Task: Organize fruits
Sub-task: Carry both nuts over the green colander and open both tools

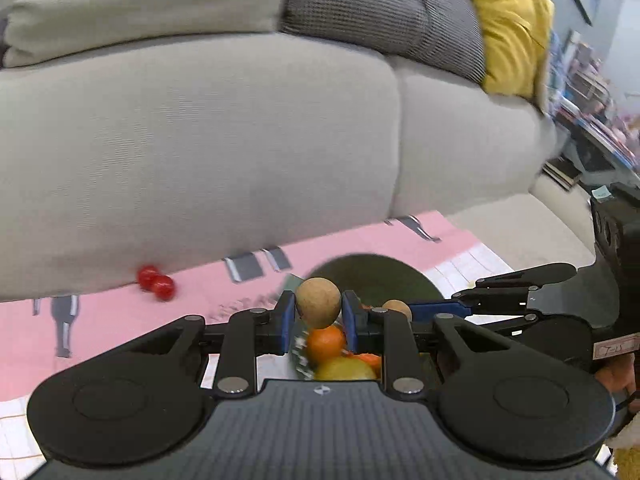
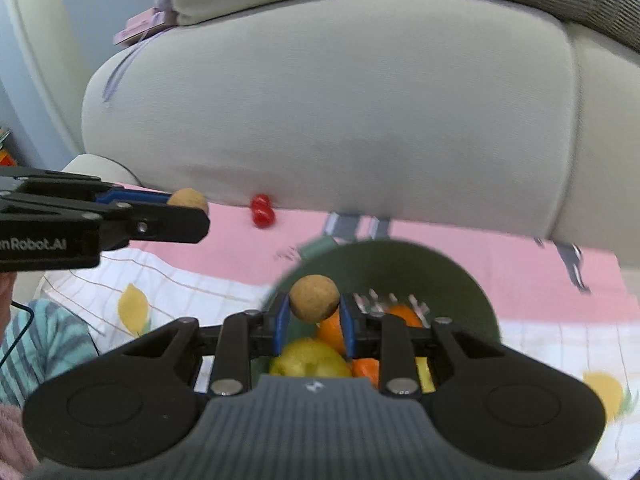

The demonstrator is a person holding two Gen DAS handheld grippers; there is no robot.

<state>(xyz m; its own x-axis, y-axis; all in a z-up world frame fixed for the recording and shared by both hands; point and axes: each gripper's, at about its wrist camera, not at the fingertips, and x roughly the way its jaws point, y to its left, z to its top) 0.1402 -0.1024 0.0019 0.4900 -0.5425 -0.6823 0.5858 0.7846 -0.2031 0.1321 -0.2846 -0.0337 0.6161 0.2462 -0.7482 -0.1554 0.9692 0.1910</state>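
My left gripper is shut on a round tan fruit, held above the dark green bowl. My right gripper is shut on a second round tan fruit, also above the bowl. The bowl holds oranges and a yellow fruit. The left gripper also shows in the right wrist view with its tan fruit. The right gripper shows at the right of the left wrist view. Two red cherry tomatoes lie on the pink cloth by the sofa.
A grey sofa stands right behind the pink cloth. A white checked cloth with lemon prints lies under the bowl. A grey cushion and a yellow cushion sit on the sofa.
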